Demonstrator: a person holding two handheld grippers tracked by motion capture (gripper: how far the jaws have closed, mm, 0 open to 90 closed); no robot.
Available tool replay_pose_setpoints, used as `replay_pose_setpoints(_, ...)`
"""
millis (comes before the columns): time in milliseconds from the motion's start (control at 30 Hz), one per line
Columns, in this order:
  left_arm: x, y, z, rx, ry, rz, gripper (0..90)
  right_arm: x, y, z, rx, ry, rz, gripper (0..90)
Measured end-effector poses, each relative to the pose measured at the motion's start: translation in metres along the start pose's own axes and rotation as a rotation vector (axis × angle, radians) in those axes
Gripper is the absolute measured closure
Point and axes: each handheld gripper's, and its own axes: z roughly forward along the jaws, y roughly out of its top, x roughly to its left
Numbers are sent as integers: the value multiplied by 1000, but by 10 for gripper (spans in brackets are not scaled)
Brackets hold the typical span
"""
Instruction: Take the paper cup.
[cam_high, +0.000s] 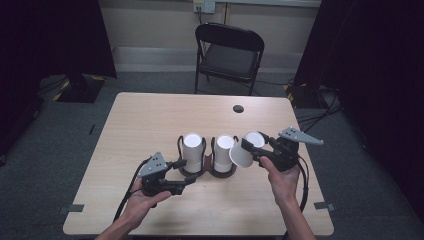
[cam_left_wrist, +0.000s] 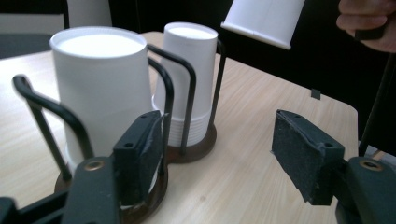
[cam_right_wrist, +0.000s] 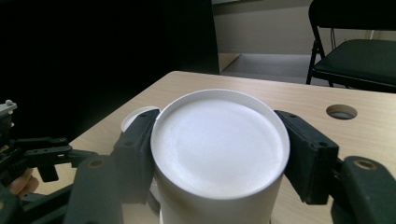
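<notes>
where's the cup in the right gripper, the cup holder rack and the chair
cup (cam_high: 242, 155), high view, on its side wall
cup holder rack (cam_left_wrist: 189, 79), left gripper view, on a black wire upright
chair (cam_high: 229, 59), high view, on its seat

No readable text, label, brand, number or sign anywhere. Plain white sides and bottoms on the paper cups (cam_high: 192, 150), no print. Bare wood grain on the desk (cam_high: 150, 120), no marking. Blank grey plate on the right tongs (cam_high: 252, 150) at 3 o'clock of the cups, no lettering. Wall outlet (cam_high: 204, 5) at 12 o'clock, too small to make out any writing.
</notes>
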Motion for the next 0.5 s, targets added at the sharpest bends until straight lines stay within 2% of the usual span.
replay_pose_setpoints(67, -2, 0, 4, -32, -9, 14, 329, -2, -5, -1, 2, 1, 9, 348)
replay_pose_setpoints(100, -2, 0, 4, -32, -9, 14, 326, -2, -5, -1, 2, 1, 9, 348)
replay_pose_setpoints(133, -3, -1, 7, -54, -8, 21, 325, -4, -9, -1, 1, 22, 39, 348)
replay_pose_setpoints(300, -8, -2, 14, -51, -11, 27, 296, -3, -14, -1, -2, 36, 58, 348)
replay_pose_setpoints(333, -9, -3, 17, -52, -17, 21, 296, 0, -17, -1, -2, 59, 73, 348)
replay_pose_setpoints(367, -9, -3, 17, -52, -17, 21, 295, 0, -17, -1, -2, 59, 73, 348)
replay_pose_setpoints(400, -10, -3, 20, -55, -42, -10, 289, 3, -19, -2, -5, 80, 88, 348)
replay_pose_setpoints(433, -10, -3, 20, -55, -42, -10, 282, 3, -19, -2, -5, 80, 88, 348)
replay_pose_setpoints(467, -10, -5, 22, -66, -52, -17, 288, 5, -21, -3, -13, 100, 103, 348)
replay_pose_setpoints(500, -11, -6, 24, -82, -73, -18, 300, 5, -22, -3, -15, 106, 104, 348)
